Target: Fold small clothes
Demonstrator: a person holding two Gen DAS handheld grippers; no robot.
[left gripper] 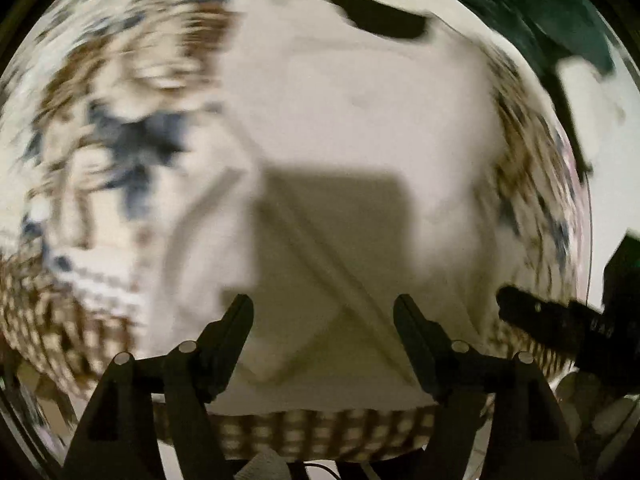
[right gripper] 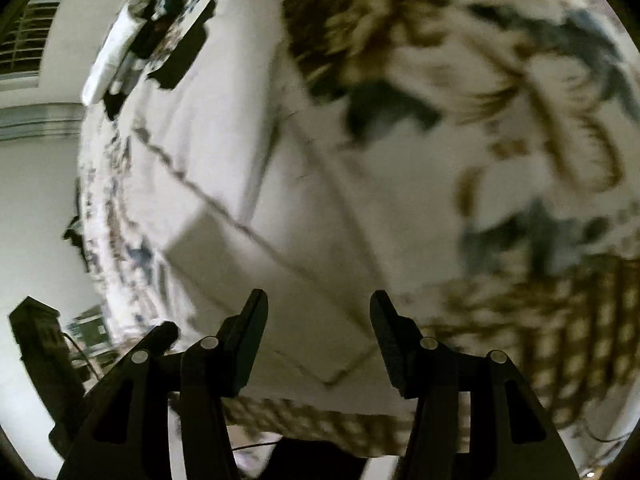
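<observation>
A white garment (left gripper: 340,128) lies spread on a patterned tablecloth, with seams and a folded edge running across it; it also shows in the right wrist view (right gripper: 224,168). Both views are motion-blurred. My left gripper (left gripper: 323,306) is open just above the garment's near part, and its shadow falls on the cloth. My right gripper (right gripper: 319,300) is open above the garment's near corner, holding nothing. The right gripper's finger (left gripper: 560,320) shows at the right edge of the left wrist view.
The tablecloth (left gripper: 92,152) has brown and blue floral print and a checked border (right gripper: 560,340). A black object (left gripper: 384,20) lies at the garment's far end; it also shows in the right wrist view (right gripper: 180,52). A dark green item (left gripper: 560,12) is at the far right.
</observation>
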